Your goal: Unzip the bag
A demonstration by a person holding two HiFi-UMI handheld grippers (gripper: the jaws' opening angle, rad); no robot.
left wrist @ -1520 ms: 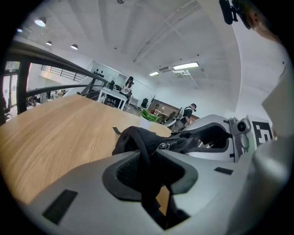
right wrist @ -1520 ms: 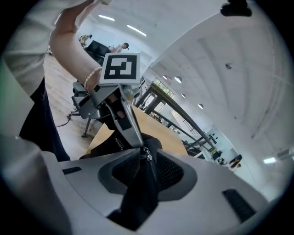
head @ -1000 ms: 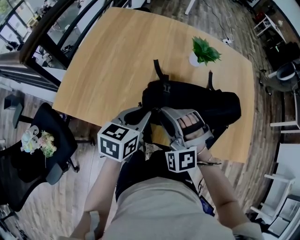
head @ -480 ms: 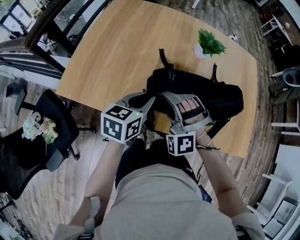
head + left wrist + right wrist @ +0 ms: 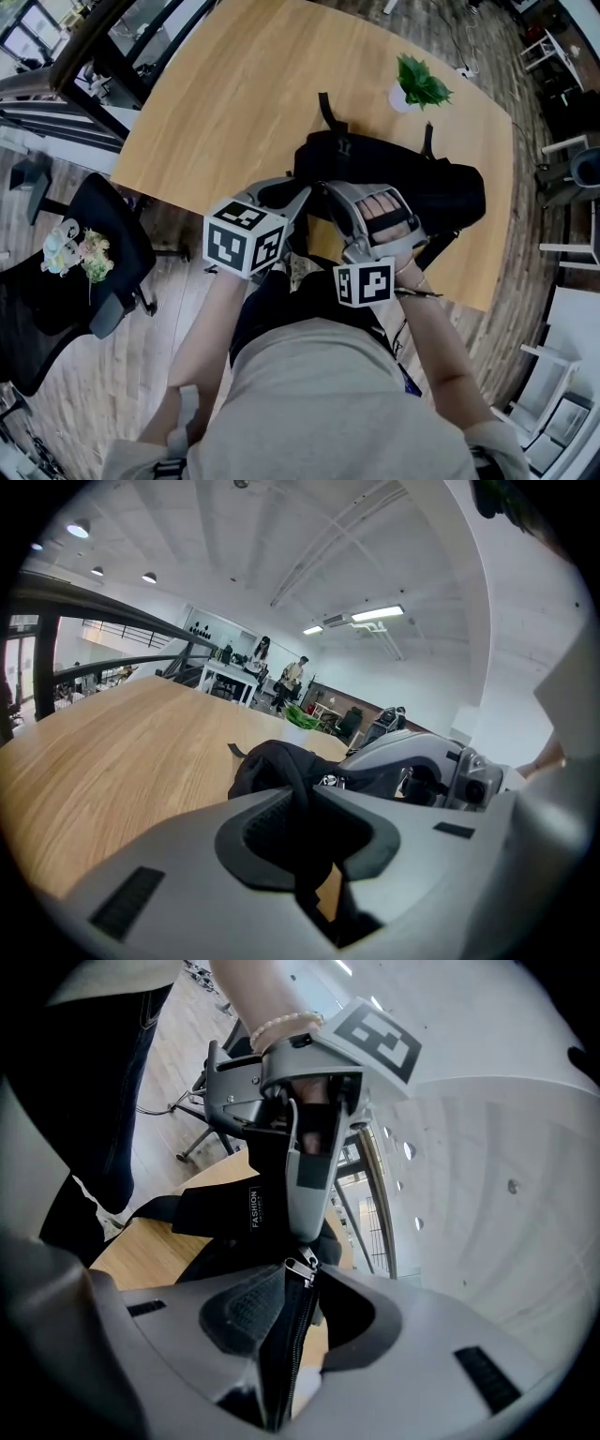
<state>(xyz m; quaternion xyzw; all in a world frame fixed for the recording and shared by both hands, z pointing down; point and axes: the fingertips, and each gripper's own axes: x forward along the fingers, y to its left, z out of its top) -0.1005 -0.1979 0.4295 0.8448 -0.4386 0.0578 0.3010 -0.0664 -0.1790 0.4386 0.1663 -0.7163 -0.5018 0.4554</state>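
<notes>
A black bag (image 5: 441,202) lies on a wood table (image 5: 216,103), close to the edge where the person stands. Both grippers are at the near left end of the bag, side by side and almost touching each other. The left gripper (image 5: 309,808) has its jaws close together, and they pinch a black fold of the bag that runs up between them and loops back to the bag. The right gripper (image 5: 298,1283) sits just to the right of it. Its jaws have just been closing. They are not tight yet: the zip (image 5: 292,1335) runs up the middle between them, and a bit of gap shows on one side of it. The small silver pull (image 5: 304,1263) sits right at the tips of these jaws. Just past the pull there is a black strap (image 5: 225,1213) of the bag with a little white label on it. From above, a hand (image 5: 384,211) can be seen inside the frame of the right gripper, over the bag. A small green plant (image 5: 419,84) in a white pot stands just behind the bag. A black chair (image 5: 103,253) stands on the floor well to the left of the bag.
</notes>
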